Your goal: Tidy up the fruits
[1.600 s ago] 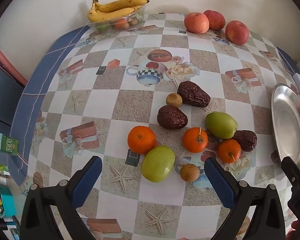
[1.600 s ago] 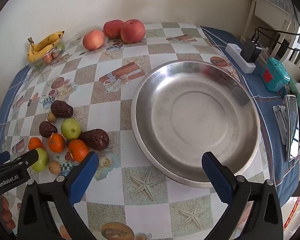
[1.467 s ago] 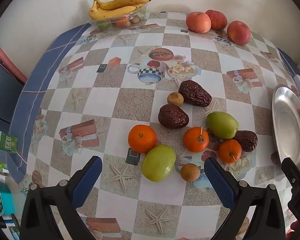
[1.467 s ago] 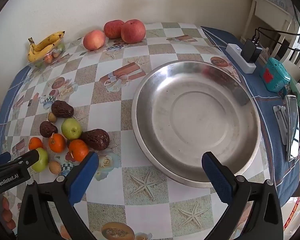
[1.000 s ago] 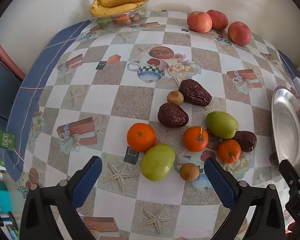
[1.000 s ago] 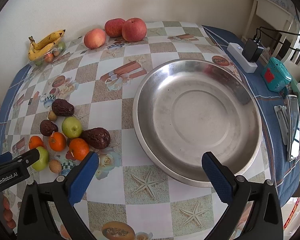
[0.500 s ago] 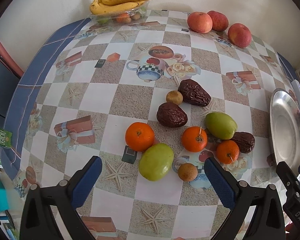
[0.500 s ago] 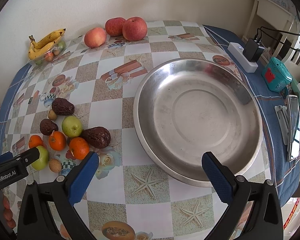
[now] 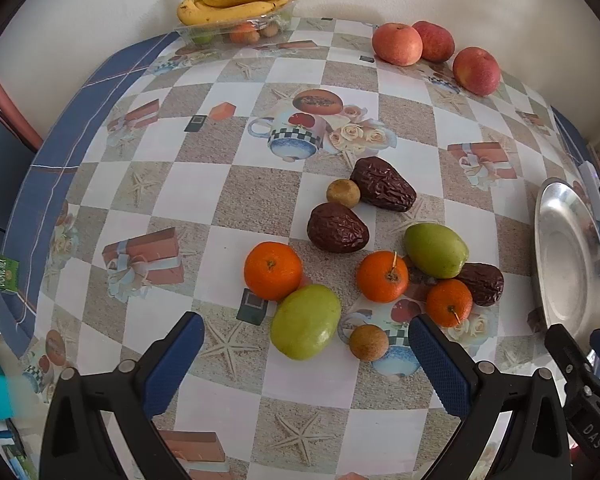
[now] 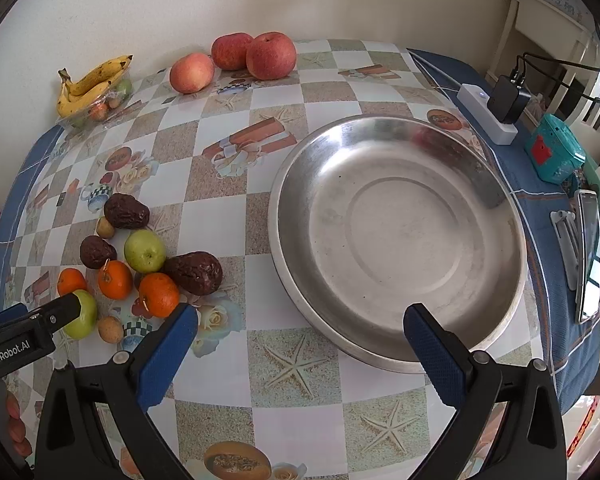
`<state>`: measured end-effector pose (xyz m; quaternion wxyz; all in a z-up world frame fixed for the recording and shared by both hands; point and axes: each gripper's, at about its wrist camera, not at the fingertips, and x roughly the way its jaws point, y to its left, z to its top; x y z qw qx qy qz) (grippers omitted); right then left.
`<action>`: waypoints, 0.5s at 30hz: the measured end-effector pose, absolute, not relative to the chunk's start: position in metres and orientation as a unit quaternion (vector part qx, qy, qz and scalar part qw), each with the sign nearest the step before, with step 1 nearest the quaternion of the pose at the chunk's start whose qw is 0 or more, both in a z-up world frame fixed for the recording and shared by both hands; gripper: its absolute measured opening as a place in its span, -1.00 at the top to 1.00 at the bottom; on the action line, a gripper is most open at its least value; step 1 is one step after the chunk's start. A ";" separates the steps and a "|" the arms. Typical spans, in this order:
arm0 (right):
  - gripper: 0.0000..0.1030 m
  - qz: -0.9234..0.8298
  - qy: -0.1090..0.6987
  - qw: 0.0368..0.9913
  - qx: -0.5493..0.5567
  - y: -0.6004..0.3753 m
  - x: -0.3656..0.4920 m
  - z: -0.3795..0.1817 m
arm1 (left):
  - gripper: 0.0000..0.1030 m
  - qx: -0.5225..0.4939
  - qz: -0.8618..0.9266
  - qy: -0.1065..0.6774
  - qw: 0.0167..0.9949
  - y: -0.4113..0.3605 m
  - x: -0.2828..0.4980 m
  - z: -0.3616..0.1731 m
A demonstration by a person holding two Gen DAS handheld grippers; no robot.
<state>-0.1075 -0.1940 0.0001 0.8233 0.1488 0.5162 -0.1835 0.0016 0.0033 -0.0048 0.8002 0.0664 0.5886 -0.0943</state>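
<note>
Fruits clustered beside steel dish; both claws wide open, empty.

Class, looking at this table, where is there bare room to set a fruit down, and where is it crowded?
Free: the whole metal dish, and the cloth between the dish and the apples. Crowded: the small-fruit cluster before the left tool.

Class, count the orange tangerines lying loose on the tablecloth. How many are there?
3. One tangerine sits at the cluster's left, one in the middle, one beside the rightmost brown fruit. The far tray may hide more.
</note>
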 end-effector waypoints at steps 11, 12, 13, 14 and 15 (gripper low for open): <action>-0.99 -0.183 0.517 0.823 0.149 -0.195 -0.107 -0.001 | -1.00 0.056 -0.098 0.593 0.797 0.004 0.002 -0.004; -0.99 -0.183 0.517 0.823 0.149 -0.195 -0.107 -0.001 | -1.00 0.054 -0.099 0.594 0.797 0.004 0.002 -0.005; -0.99 -0.184 0.517 0.822 0.149 -0.195 -0.107 -0.001 | -1.00 0.052 -0.101 0.594 0.796 0.004 0.002 -0.005; -0.99 -0.183 0.517 0.822 0.149 -0.195 -0.107 -0.001 | -1.00 0.051 -0.102 0.595 0.796 0.004 0.002 -0.005; -0.99 -0.184 0.518 0.822 0.149 -0.195 -0.107 -0.001 | -1.00 0.050 -0.103 0.595 0.796 0.004 0.002 -0.005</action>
